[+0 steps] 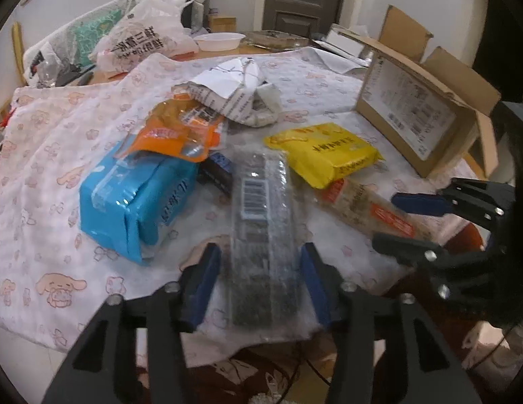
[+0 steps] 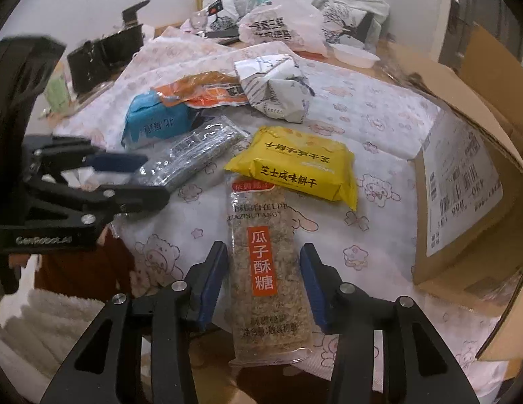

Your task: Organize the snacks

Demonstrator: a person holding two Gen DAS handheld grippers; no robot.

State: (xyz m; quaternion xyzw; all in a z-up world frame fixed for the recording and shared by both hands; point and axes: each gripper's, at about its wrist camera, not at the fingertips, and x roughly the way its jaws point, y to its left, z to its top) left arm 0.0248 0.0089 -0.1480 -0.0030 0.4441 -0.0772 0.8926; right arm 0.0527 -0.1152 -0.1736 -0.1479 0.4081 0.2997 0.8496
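Pickup step: L gripper (image 1: pixel 259 284) straddles the dark seaweed pack (image 1: pixel 261 232), R gripper (image 2: pixel 263 284) straddles the seed brittle bar (image 2: pixel 261 262), both flat on the cloth (image 1: pixel 59 155). Pads apart on each, no visible squeeze. Next prob needs both to close, then lift twd the cardboard box (image 2: pixel 463 202).

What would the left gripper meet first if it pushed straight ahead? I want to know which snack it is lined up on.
The left gripper would likely meet the dark clear-wrapped snack pack first; it already lies between the open jaws. The blue packet sits off to one side.
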